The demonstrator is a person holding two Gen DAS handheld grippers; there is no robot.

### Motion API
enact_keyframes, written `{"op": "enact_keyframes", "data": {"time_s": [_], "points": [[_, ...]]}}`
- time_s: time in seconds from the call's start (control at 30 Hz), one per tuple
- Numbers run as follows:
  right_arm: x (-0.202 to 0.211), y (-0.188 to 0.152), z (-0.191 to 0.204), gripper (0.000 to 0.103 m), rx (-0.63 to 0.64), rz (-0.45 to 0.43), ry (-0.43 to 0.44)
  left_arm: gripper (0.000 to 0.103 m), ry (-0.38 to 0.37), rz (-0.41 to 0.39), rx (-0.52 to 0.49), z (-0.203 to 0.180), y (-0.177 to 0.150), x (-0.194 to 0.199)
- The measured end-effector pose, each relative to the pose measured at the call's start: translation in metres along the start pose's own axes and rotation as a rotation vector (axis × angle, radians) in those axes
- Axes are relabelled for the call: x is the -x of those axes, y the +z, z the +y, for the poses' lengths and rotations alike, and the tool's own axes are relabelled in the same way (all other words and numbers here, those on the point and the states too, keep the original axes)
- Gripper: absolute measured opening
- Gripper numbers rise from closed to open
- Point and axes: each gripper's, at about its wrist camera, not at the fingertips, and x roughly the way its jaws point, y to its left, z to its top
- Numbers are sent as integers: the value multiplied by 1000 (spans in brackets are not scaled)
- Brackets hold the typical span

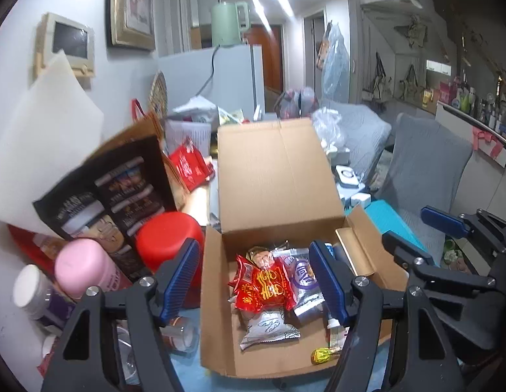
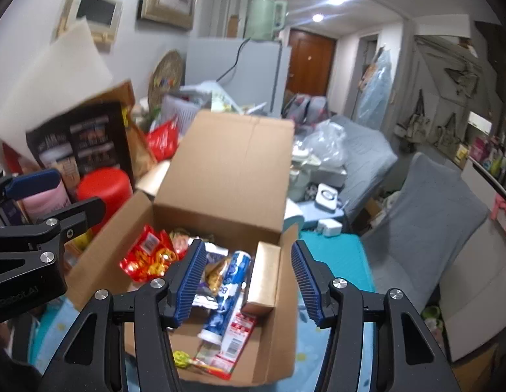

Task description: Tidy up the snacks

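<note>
An open cardboard box [image 1: 217, 294] holds several snacks: a red packet with gold print [image 1: 266, 287], a purple packet [image 1: 303, 274], a white packet [image 1: 269, 326] and a gold carton [image 1: 354, 251]. My left gripper [image 1: 256, 284] is open and empty, hovering over the box. My right gripper [image 1: 413, 228] shows at the right, open. In the right wrist view the box [image 2: 220, 176] also holds a blue tube [image 2: 230, 281] and the gold carton [image 2: 264, 274]. My right gripper [image 2: 246, 281] is open and empty above them. The left gripper [image 2: 54, 196] shows at the left.
A red canister [image 1: 169, 238], a pink canister [image 1: 86, 264], a white bottle [image 1: 31, 287] and a dark snack box [image 1: 116, 189] crowd the table left of the box. A red bag [image 1: 191, 166] lies behind. A grey chair [image 1: 426, 170] stands right.
</note>
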Motion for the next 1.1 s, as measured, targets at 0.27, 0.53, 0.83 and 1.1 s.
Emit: {"op": "enact_keyframes", "data": {"time_s": [0.27,0.53,0.83,1.1], "points": [[53,-1,-6,66,-36,-96,7,80,10,-85,-7,0,0,48],[102,-17,-10,89,-72,-185,-7,80,-17,-134,-24,-2,-16,90],[134,-57,-1,89,-101,-194,-20,80,-56,-152,-27,-2,-56,124],[136,-95,10,89,-129,-135,-33,80,-60,-123,-47,-7,-91,135]]}}
